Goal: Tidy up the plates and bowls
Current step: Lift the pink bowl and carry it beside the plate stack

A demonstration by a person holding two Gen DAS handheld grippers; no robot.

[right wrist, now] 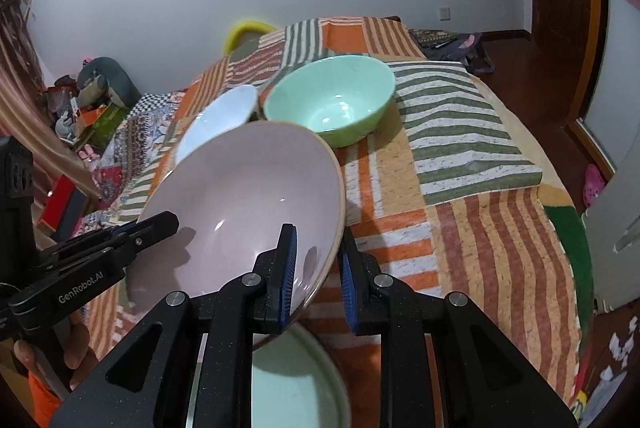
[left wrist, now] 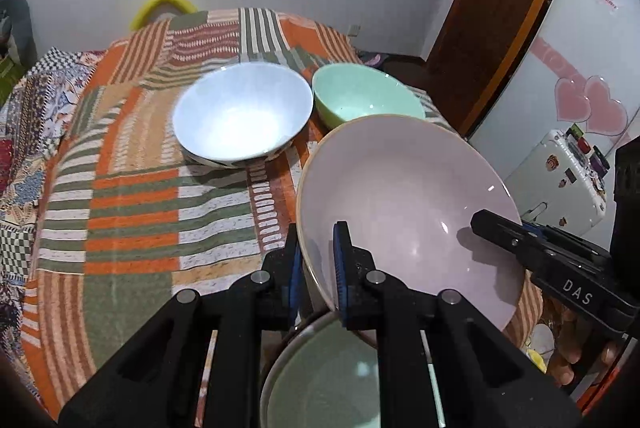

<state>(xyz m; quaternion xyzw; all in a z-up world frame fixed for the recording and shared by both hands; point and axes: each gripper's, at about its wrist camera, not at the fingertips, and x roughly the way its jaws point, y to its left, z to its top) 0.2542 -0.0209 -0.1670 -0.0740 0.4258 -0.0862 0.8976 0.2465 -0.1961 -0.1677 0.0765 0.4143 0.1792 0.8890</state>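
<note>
Two grippers are holding a pink bowl [left wrist: 404, 204] by its rim, raised and tilted above a bed covered in a striped orange, green and white blanket [left wrist: 132, 212]. The left gripper [left wrist: 318, 272] is pinching the bowl's near left edge, one finger inside the wall and one outside. The right gripper [right wrist: 316, 268] is straddling the opposite edge the same way; its jaws are narrow, though a small gap is showing at the outer pad, so that grip may be looser.

Directly beneath the pink bowl, at the near edge, a pale green plate [left wrist: 324, 376] is lying flat. Farther away on the blanket, a white bowl [left wrist: 244, 114] is sitting to the left, with a mint green bowl [left wrist: 360, 94] just beside it on the right.

The pink bowl is looking glazed, stiff and breakable, probably ceramic and fairly heavy. Its glossy surface is likely slippery, so the rim, gripped across the wall on two opposite sides, is seeming the safest hold.
</note>
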